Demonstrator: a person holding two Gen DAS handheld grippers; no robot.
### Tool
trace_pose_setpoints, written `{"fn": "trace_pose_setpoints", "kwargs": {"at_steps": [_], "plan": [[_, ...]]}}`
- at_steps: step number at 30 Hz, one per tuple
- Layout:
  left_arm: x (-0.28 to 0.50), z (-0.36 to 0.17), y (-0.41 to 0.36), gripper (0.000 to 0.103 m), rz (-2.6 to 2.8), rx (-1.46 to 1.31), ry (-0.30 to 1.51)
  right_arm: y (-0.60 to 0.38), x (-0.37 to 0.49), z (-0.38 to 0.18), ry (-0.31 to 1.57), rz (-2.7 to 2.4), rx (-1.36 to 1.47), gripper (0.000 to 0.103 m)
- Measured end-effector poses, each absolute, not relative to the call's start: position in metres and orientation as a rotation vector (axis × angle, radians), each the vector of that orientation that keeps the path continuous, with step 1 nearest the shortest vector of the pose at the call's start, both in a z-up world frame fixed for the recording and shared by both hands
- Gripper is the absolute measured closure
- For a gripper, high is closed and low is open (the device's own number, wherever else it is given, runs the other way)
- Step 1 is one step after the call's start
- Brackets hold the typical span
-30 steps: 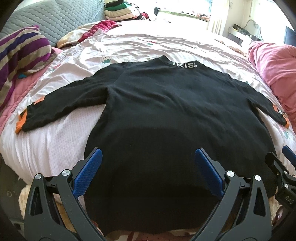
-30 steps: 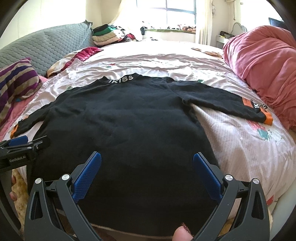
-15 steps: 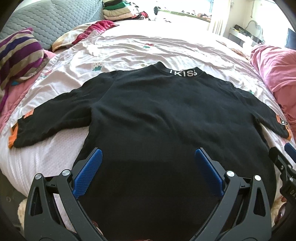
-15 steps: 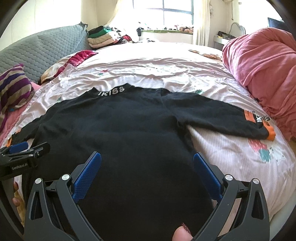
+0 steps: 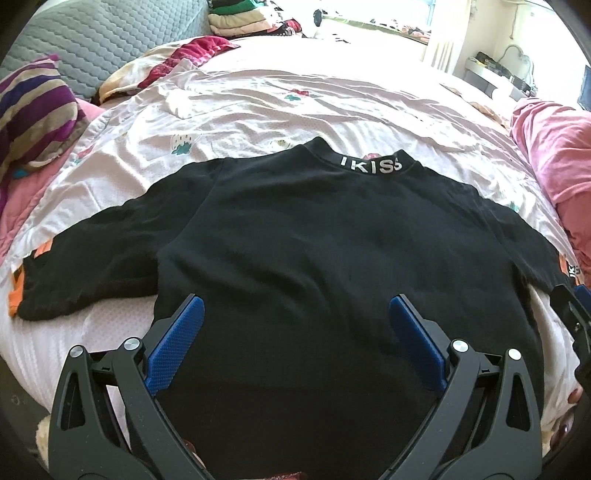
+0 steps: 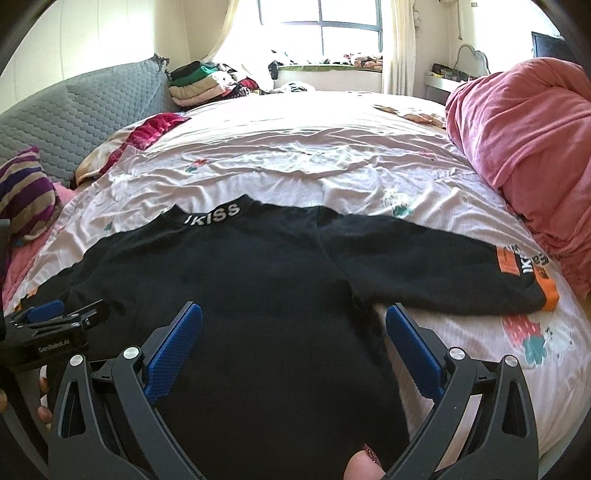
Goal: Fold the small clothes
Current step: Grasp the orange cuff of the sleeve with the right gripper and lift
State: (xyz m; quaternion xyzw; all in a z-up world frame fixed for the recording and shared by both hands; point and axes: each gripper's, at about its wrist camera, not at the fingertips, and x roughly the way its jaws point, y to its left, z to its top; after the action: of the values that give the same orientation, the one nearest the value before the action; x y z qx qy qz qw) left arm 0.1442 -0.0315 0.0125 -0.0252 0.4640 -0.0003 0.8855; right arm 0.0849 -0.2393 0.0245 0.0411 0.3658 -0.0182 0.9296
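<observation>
Both cams raised/tilted since 1.0 s ago; black top [image 5: 314, 258] sits lower in view, more bed [image 5: 295, 107] showing beyond collar. Bed: wrinkled pale pink sheet w/ prints; grey headboard [image 6: 92, 107] L, pink duvet [image 6: 524, 147] R, window [image 6: 332, 26] behind. Left gripper [image 5: 295, 328] & right gripper [image 6: 293, 328]: jaws wide apart, empty, over hem. Sleeves spread L/R, cuffs near bed edges; sheet beyond collar free.
</observation>
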Motion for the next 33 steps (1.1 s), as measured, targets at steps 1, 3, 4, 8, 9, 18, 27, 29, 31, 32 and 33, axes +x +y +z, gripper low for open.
{"fn": "trace_pose_setpoints", "kwargs": {"at_steps": [1,3,4,8,9,18,27,29,31,32,33], "plan": [[0.146,0.013,-0.032,0.009,0.000,-0.051,0.966,-0.242,0.089,0.025,0.748,-0.043,0.084,0.004],[0.152,0.013,-0.034,0.009,-0.004,-0.050,0.966,-0.247,0.094,0.025,0.746,-0.052,0.085,0.004],[0.154,0.014,-0.034,0.009,-0.005,-0.051,0.966,-0.250,0.097,0.025,0.747,-0.059,0.087,0.004],[0.166,0.012,-0.040,0.009,-0.011,-0.056,0.973,-0.265,0.106,0.023,0.746,-0.080,0.104,0.004],[0.170,0.012,-0.043,0.009,-0.014,-0.054,0.978,-0.269,0.107,0.023,0.745,-0.086,0.109,0.004],[0.199,0.002,-0.061,0.009,-0.066,-0.064,1.009,-0.329,0.122,0.007,0.764,-0.209,0.206,0.004],[0.224,-0.011,-0.076,0.009,-0.086,-0.088,1.021,-0.402,0.114,-0.012,0.755,-0.380,0.347,0.004],[0.227,-0.014,-0.080,0.009,-0.085,-0.083,1.025,-0.418,0.111,-0.018,0.767,-0.417,0.366,0.004],[0.229,-0.016,-0.083,0.009,-0.082,-0.079,1.029,-0.433,0.105,-0.024,0.776,-0.461,0.390,0.004],[0.231,-0.017,-0.084,0.009,-0.081,-0.076,1.033,-0.441,0.101,-0.027,0.781,-0.480,0.408,0.004],[0.232,-0.019,-0.086,0.009,-0.079,-0.074,1.036,-0.450,0.097,-0.031,0.785,-0.501,0.428,0.004]]}}
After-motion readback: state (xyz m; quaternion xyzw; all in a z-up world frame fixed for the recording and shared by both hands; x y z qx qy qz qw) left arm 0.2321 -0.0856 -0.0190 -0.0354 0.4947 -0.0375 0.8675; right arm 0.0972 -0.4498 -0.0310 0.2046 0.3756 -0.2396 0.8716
